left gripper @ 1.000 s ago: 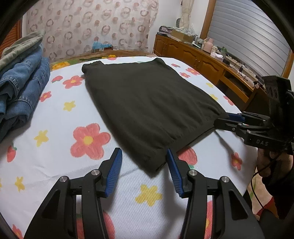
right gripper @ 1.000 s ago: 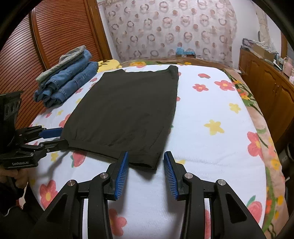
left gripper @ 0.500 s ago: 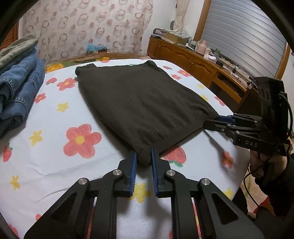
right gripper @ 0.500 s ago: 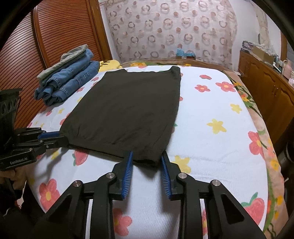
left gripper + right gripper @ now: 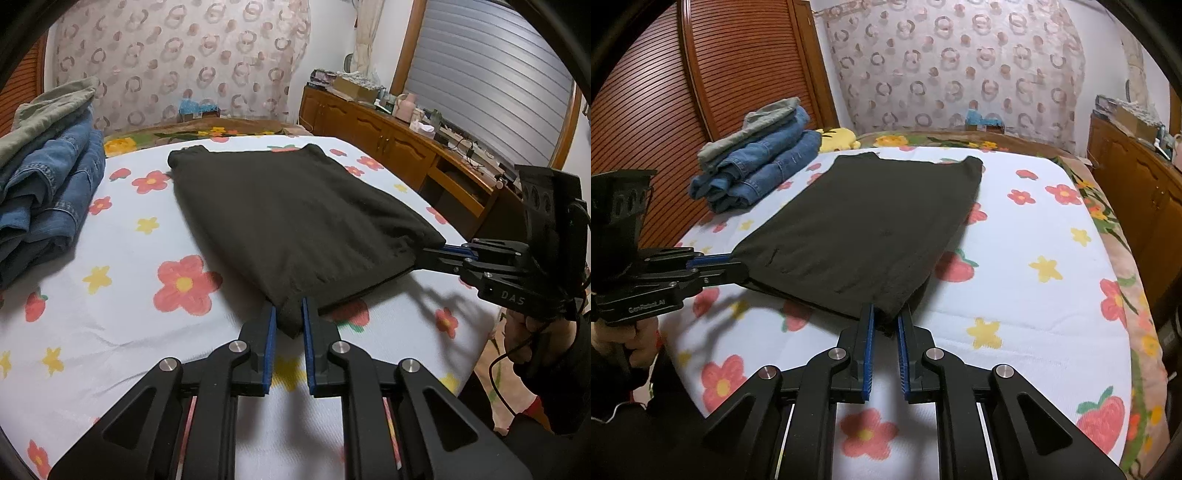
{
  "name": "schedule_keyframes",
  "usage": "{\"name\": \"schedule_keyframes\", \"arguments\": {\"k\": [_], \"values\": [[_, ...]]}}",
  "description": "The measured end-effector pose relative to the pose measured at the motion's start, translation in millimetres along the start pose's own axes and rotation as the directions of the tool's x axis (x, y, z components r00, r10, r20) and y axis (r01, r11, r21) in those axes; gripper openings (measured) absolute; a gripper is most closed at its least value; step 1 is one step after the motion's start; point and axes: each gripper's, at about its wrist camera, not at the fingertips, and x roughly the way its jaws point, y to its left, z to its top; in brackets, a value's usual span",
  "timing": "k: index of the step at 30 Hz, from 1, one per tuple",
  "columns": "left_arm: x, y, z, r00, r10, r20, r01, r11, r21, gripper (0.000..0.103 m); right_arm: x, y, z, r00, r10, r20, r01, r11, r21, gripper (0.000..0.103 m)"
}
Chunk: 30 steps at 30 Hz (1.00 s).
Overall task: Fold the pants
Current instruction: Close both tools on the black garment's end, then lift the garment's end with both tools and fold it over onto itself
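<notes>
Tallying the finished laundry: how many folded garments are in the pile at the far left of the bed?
3 visible: a grey-green garment on top, a blue denim one under it, another denim one at the bottom. More could be hidden behind the stack.

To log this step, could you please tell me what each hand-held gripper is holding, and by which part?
Both hold the dark pants: the left hand-held gripper pinches one near corner, the right hand-held gripper the other near corner.
</notes>
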Motion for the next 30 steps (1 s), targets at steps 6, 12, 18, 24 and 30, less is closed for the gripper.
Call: {"name": "schedule_keyframes", "arguments": {"k": [6, 12, 18, 24, 30], "values": [[-16.6, 1.3, 0.2, 1.0, -0.007, 0.029, 0.007, 1.0, -0.001, 0.014, -7.9, 6.8, 2.6, 1.0, 0.016, 0.017, -0.015, 1.0, -0.009, 0.011], [-34.3, -2.2, 4.1, 0.998, -0.007, 0.066, 0.006, 1.0, 0.012, 0.014, -20.0, 12.9, 5.5, 0.999, 0.026, 0.041, -0.025, 0.999, -0.022, 0.011], [-54.1, -8.1, 10.9, 0.994, -0.016, 0.11, 0.013, 0.999, 0.033, 0.014, -35.5, 16.9, 7.3, 0.997, 0.027, 0.075, -0.025, 0.999, -0.031, 0.011], [-77.1, -12.5, 11.5, 0.987, -0.025, 0.156, 0.018, 0.999, 0.047, 0.014, -51.6, 24.5, 8.8, 0.994, 0.027, 0.105, -0.021, 0.998, -0.057, 0.011], [-93.1, -19.4, 15.8, 0.981, -0.03, 0.191, 0.017, 0.997, 0.071, 0.014, -63.8, 29.7, 8.8, 0.99, 0.026, 0.136, -0.015, 0.996, -0.083, 0.011]]}}
